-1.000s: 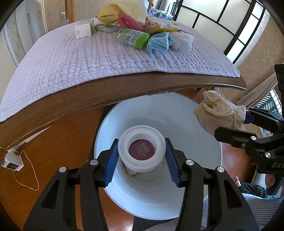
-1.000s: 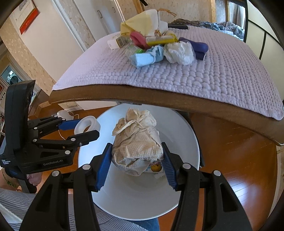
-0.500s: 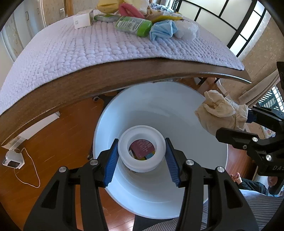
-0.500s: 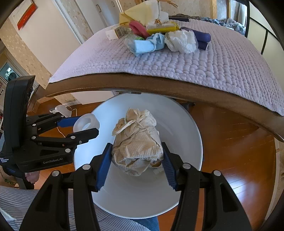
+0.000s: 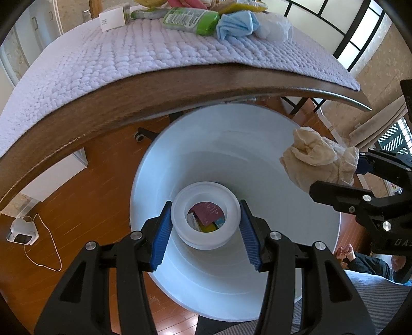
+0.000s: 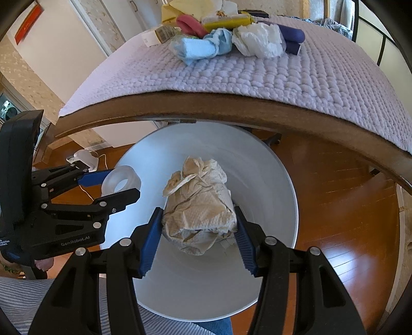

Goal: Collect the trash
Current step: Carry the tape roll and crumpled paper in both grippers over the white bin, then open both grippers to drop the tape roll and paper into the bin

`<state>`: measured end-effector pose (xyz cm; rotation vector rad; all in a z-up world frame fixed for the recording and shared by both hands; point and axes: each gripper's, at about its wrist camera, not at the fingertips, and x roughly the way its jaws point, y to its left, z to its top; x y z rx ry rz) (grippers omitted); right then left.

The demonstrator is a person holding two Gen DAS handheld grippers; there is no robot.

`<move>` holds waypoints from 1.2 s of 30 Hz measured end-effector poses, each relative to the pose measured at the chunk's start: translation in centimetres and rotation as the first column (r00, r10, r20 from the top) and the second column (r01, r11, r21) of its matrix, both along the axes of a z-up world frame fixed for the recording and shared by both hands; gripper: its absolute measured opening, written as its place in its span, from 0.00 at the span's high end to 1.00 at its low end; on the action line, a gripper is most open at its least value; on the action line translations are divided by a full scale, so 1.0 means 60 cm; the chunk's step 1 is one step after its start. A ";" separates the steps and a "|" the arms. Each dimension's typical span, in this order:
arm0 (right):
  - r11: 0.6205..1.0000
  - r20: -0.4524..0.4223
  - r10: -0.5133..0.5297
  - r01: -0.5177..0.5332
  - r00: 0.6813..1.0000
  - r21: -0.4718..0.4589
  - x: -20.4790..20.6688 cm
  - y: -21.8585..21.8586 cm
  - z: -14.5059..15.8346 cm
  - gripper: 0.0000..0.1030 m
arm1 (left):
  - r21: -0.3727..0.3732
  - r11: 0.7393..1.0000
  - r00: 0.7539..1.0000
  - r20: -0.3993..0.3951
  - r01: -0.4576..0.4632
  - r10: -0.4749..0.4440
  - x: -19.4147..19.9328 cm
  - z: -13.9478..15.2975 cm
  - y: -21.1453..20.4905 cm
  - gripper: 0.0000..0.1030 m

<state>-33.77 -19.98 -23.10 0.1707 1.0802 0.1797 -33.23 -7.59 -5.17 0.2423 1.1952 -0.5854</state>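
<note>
My left gripper (image 5: 204, 233) is shut on a white tape roll (image 5: 206, 219), held over the mouth of a white round trash bin (image 5: 231, 159) on the floor. Coloured packaging lies at the bin's bottom, seen through the roll's hole. My right gripper (image 6: 197, 232) is shut on a crumpled beige paper towel (image 6: 199, 206), also over the bin (image 6: 257, 180). In the right wrist view the left gripper (image 6: 117, 186) with the tape roll (image 6: 121, 180) hangs at the bin's left rim. In the left wrist view the paper towel (image 5: 316, 159) hangs over the right rim.
A table with a lilac quilted cover (image 5: 116, 61) overhangs the bin's far side. On it lie more trash: a green packet (image 5: 190, 19), a blue cloth (image 6: 203, 46), white crumpled paper (image 6: 257, 41), a small box (image 5: 112, 18). A white charger with cord (image 5: 22, 229) lies on the wooden floor.
Both grippers have sunk lower toward the bin with their loads still held; the table edge has risen in both views and the bin's mouth looks larger.
</note>
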 end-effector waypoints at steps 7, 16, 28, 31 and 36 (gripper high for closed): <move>1.000 -0.019 -0.003 0.003 1.000 -0.001 0.004 0.000 -0.011 0.48 | 0.015 1.000 1.000 -0.012 0.006 -0.005 0.003 -0.014 -0.003 0.50; 1.000 -0.028 -0.007 0.007 1.000 -0.002 0.003 0.003 -0.022 0.48 | 0.022 1.000 1.000 -0.019 0.009 -0.009 0.008 -0.028 -0.013 0.50; 0.999 -0.016 -0.026 0.026 1.000 -0.019 -0.002 -0.006 -0.016 0.34 | -0.003 1.000 0.999 -0.039 0.009 -0.010 0.021 -0.028 -0.028 0.30; 0.999 0.014 -0.046 0.046 0.999 -0.024 -0.007 -0.012 -0.005 0.19 | -0.016 1.000 0.999 -0.043 -0.005 0.004 0.027 -0.026 -0.026 0.29; 0.997 0.040 -0.064 0.065 0.997 -0.028 -0.012 -0.023 0.011 0.19 | -0.042 0.999 0.998 -0.049 -0.030 0.028 0.037 -0.017 -0.016 0.29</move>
